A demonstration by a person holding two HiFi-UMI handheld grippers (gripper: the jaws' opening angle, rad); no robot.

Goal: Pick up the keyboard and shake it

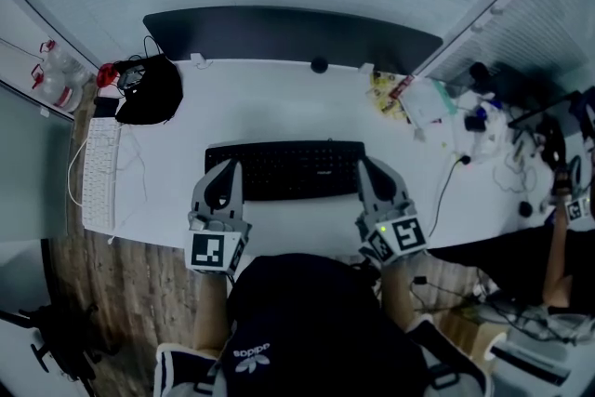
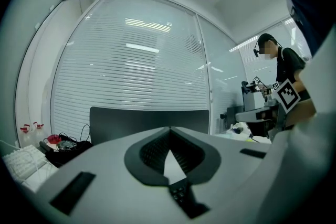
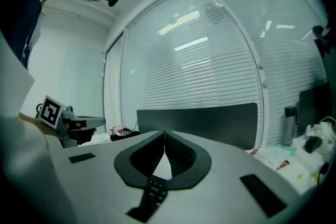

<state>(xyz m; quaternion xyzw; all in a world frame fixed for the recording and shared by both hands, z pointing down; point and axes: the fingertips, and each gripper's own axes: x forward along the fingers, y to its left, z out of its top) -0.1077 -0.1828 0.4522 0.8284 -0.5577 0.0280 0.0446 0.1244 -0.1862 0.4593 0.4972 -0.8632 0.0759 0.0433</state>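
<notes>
Left gripper [image 1: 231, 166], right gripper [image 1: 365, 165] at keyboard [image 1: 293, 168] ends

1. The white tabletop [image 1: 279, 107] carries a black keyboard [image 1: 285, 169] at its middle, near the front edge.
2. A white keyboard [image 1: 100, 174] lies at the left end, with a black bag [image 1: 151, 93] behind it.
3. Papers and packets [image 1: 409, 99] sit at the right back, near a black cable [image 1: 444, 186].
4. A dark panel [image 1: 293, 34] stands along the back edge.

Black bag [image 1: 152, 93] at white desk's [image 1: 279, 102] left rear, dark panel [image 1: 293, 34] behind.
</notes>
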